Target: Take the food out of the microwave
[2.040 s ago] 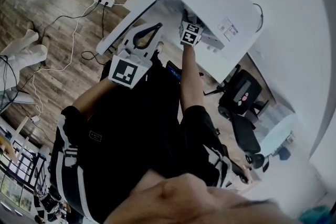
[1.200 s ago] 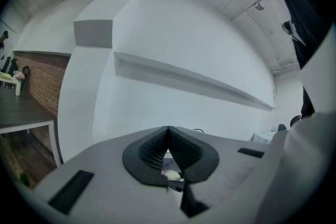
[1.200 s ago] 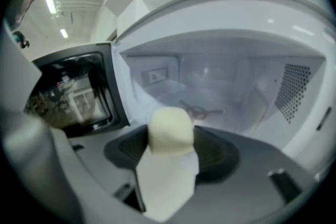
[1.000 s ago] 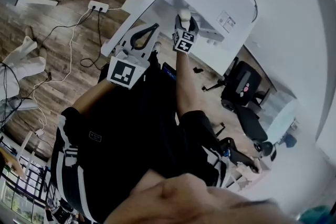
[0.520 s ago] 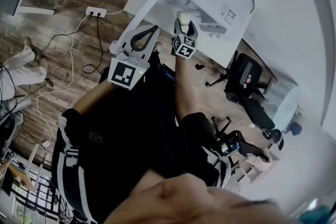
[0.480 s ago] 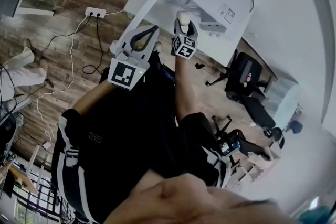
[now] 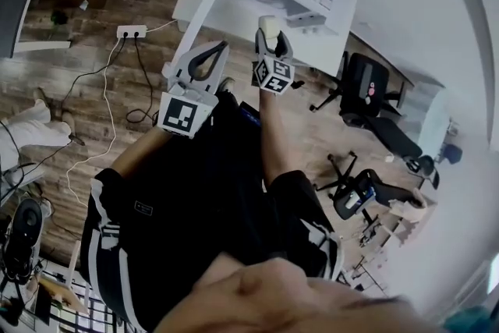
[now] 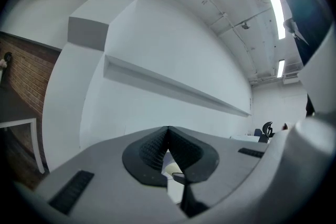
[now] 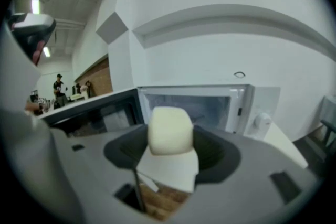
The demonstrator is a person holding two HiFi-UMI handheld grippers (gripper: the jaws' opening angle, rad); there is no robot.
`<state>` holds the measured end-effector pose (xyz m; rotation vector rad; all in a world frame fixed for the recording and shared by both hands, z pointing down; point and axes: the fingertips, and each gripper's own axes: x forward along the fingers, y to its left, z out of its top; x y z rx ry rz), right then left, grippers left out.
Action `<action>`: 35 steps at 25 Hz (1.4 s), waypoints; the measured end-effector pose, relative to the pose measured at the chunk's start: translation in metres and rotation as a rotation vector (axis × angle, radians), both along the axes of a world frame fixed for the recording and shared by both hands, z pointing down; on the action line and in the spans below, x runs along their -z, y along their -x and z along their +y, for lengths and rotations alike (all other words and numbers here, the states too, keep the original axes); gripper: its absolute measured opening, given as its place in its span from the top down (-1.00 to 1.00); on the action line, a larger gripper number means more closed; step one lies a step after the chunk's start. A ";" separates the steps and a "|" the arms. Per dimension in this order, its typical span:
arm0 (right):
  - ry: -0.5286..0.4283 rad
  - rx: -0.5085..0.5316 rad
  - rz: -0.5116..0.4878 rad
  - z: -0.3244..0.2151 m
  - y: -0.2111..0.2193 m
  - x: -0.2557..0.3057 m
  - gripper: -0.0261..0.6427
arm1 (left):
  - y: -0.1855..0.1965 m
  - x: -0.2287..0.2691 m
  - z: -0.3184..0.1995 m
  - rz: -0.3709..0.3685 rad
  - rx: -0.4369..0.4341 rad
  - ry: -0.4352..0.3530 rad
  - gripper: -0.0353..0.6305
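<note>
— Right gripper [image 9: 169, 150]?
— Clamped on a pale cream block of food [image 9: 169, 128], held outside the microwave [image 9: 249, 107]; its door [image 9: 89, 113] stands open behind.
— Does the head view show that?
— Only the food atop the gripper, not the oven cavity.
— Left gripper [image 8: 167, 150]?
— Jaws pressed together, nothing between them; its own view faces a white wall [image 8: 157, 39]
</note>
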<state>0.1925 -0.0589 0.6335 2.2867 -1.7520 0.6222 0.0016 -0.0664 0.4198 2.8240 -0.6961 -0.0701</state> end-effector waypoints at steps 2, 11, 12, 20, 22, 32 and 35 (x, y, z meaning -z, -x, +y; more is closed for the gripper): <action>-0.022 -0.005 -0.006 0.008 -0.002 0.009 0.06 | -0.005 -0.002 0.005 -0.002 -0.008 0.001 0.80; -0.098 0.003 -0.019 0.049 -0.013 0.048 0.06 | -0.038 -0.007 0.018 -0.022 0.003 -0.010 0.80; -0.103 0.007 -0.019 0.054 -0.015 0.051 0.06 | -0.042 -0.008 0.019 -0.023 0.010 -0.014 0.80; -0.166 0.025 -0.025 0.093 -0.034 0.085 0.06 | -0.069 -0.012 0.026 -0.046 0.056 -0.048 0.80; -0.189 0.025 -0.033 0.101 -0.036 0.095 0.06 | -0.072 -0.016 0.028 -0.058 0.060 -0.044 0.80; -0.248 0.042 -0.012 0.134 -0.034 0.138 0.06 | -0.081 -0.035 0.033 -0.120 0.074 -0.032 0.80; -0.268 0.047 -0.016 0.137 -0.032 0.146 0.06 | -0.089 -0.038 0.036 -0.120 0.054 -0.030 0.80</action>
